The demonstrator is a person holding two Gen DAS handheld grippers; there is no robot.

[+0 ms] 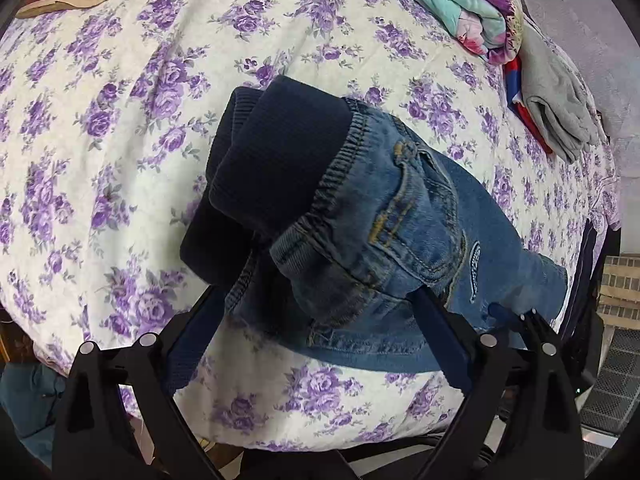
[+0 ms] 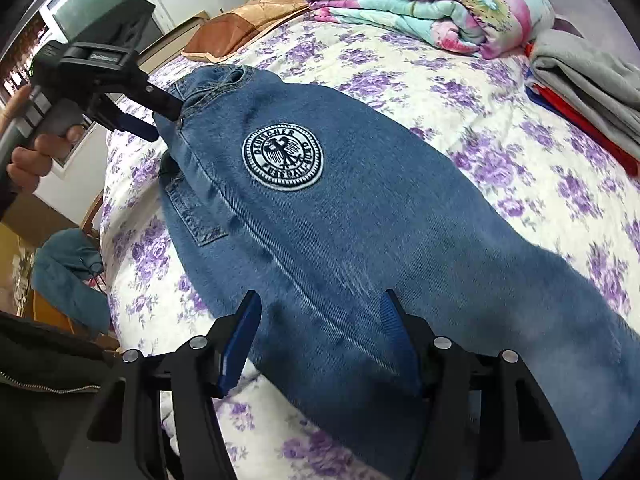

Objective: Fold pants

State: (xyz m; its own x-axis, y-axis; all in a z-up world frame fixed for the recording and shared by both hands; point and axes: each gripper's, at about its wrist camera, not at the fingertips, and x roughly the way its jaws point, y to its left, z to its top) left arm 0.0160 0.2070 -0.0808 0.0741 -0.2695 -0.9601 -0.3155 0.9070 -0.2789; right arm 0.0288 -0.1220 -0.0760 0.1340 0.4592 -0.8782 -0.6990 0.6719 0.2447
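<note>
Two grippers are on one pair of small denim pants (image 2: 328, 216) here, laid out on the flower-print bed (image 2: 460, 92). The left gripper (image 1: 316, 312) is at the waistband end: its jaws stand fairly wide in its own view with bunched denim and the navy ribbed waistband (image 1: 272, 160) between them, and from the right wrist view it looks clamped on that edge — so I'd say it's pinching the waist, though the contact itself is hidden by cloth. The right gripper (image 2: 320, 344) sits at the leg end with its jaws spread, the leg fabric lying between them and not yet squeezed as far as I can tell.

My guess is the step in hand is getting a grip on both ends to fold the pants over. To do it well, I'd close the right jaws on both layers of the leg, not just the top one, then lift the two ends evenly so the round crest patch (image 2: 283, 158) side stays flat. Keep the cloth taut between the grippers — slack means a crooked crease. Steer away from the folded quilt (image 2: 432, 8) and the gray clothes (image 2: 588, 76) stacked along the far edge of the bed.
</note>
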